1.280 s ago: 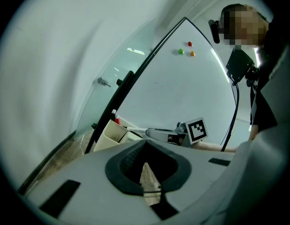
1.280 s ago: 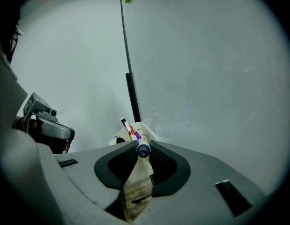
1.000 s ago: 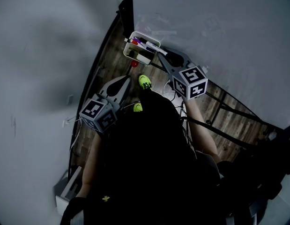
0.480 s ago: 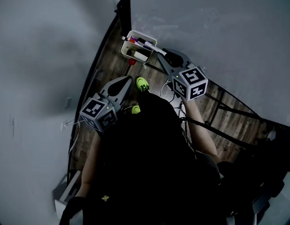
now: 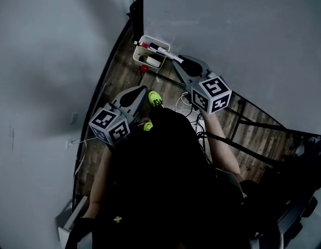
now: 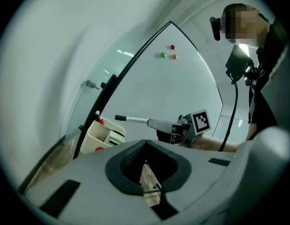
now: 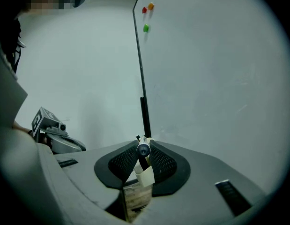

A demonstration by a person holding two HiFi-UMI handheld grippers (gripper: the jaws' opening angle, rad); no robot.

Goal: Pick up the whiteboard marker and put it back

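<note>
The whiteboard marker (image 5: 167,54), white with a dark cap, sticks out of my right gripper (image 5: 177,60), which is shut on it. It hangs over the right edge of a white caddy (image 5: 150,62) that holds other markers, at the foot of the whiteboard (image 5: 233,30). The right gripper view shows the marker's end (image 7: 143,149) pinched between the dark pads. My left gripper (image 5: 141,90) is lower and nearer to me, its jaws shut with nothing in them (image 6: 145,142). From the left gripper view the marker (image 6: 130,119) points left above the caddy (image 6: 103,136).
The whiteboard's black frame post (image 7: 144,111) rises just behind the caddy. Three small magnets (image 6: 172,47) stick high on the board. On the wood floor are my green shoes (image 5: 155,98), a red object (image 5: 144,68), cables and the stand's dark legs (image 5: 253,123).
My right gripper has risen a little with the marker still in it. The left gripper has drifted slightly toward the board.
</note>
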